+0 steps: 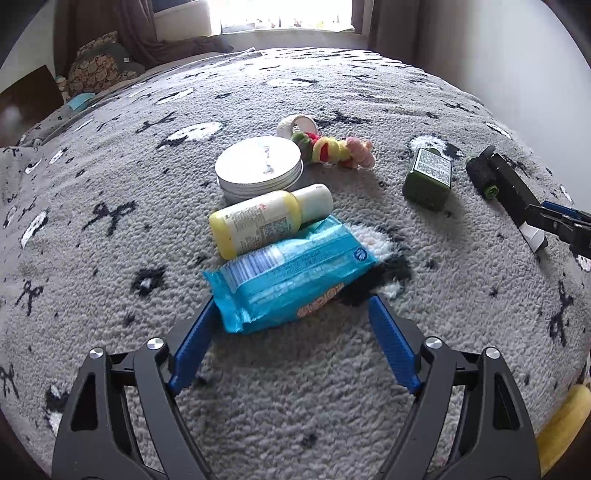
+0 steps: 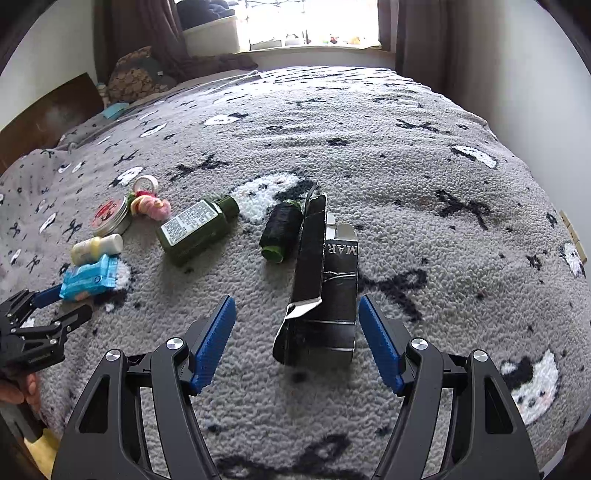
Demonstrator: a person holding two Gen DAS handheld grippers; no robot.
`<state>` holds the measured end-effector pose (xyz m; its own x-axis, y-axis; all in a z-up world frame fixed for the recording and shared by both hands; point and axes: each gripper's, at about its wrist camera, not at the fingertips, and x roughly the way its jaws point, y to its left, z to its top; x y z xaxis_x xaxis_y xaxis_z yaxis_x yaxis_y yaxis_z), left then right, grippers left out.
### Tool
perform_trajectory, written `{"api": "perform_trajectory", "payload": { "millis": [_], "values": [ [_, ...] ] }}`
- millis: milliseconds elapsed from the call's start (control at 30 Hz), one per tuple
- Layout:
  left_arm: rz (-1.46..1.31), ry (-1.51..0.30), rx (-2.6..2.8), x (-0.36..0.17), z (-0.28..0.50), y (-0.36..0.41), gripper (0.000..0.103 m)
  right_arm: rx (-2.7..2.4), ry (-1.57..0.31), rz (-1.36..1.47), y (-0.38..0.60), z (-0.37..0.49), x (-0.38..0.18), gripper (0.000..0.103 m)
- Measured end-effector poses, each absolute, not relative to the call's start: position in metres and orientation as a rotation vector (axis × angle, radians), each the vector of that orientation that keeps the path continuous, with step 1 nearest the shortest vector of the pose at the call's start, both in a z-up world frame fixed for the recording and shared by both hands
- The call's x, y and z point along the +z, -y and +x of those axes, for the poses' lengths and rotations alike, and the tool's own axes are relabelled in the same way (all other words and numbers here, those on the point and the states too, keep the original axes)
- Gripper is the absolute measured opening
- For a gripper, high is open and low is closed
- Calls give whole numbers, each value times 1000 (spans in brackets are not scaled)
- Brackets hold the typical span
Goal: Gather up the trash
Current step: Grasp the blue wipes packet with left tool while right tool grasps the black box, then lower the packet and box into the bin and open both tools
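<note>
On a grey patterned blanket (image 1: 110, 184) lies a blue wipes pack (image 1: 291, 273). My left gripper (image 1: 293, 306) is open, its blue fingers at either side of the pack's near end. A yellow bottle (image 1: 266, 218) rests on the pack's far edge, by a round tin (image 1: 258, 166). In the right wrist view a torn black carton (image 2: 321, 291) lies between the open fingers of my right gripper (image 2: 297, 306). A dark spool (image 2: 280, 230) and a green bottle (image 2: 194, 230) lie beyond it. The left gripper (image 2: 55, 299) also shows there at the wipes pack (image 2: 90, 278).
A tape roll (image 1: 297, 125) and coloured hair ties (image 1: 340, 149) lie behind the tin. The bed's right edge meets a white wall (image 1: 517, 74). Pillows (image 1: 99, 66) and a window (image 1: 280, 14) are at the far end. Something yellow (image 1: 565, 421) is below the bed's near right corner.
</note>
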<state>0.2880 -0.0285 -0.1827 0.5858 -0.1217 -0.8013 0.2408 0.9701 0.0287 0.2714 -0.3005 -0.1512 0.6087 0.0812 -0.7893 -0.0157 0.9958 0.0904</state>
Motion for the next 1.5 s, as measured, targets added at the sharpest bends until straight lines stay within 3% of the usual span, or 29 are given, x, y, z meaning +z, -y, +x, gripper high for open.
{"api": "perform_trajectory", "payload": {
  "millis": [167, 267, 333, 367, 400, 533, 833, 900, 1100, 1500],
  "values": [
    [155, -931, -229, -190, 310, 37, 82, 62, -930, 86, 305, 290, -159, 64],
    [177, -920, -242, -190, 315, 42, 80, 69, -928, 85, 307, 298, -161, 50],
    [190, -916, -251, -190, 316, 45, 78, 79, -940, 77, 305, 303, -163, 26],
    [193, -916, -253, -190, 316, 46, 74, 89, -948, 72, 304, 304, -165, 21],
    [195, -917, -256, -190, 315, 46, 68, 96, -950, 67, 303, 304, -166, 18],
    [201, -915, -256, -190, 315, 48, 66, 130, -943, 68, 300, 300, -167, 7],
    [189, -915, -259, -186, 308, 53, 46, 125, -905, 35, 296, 273, -155, 7],
    [178, -917, -260, -184, 303, 52, 38, 126, -891, 40, 297, 263, -150, 7],
    [170, -906, -279, -175, 272, 53, 32, 135, -856, 38, 294, 235, -134, 7],
    [150, -796, -285, -123, 172, 52, 31, 203, -773, 28, 268, 155, -97, 7]
  ]
}}
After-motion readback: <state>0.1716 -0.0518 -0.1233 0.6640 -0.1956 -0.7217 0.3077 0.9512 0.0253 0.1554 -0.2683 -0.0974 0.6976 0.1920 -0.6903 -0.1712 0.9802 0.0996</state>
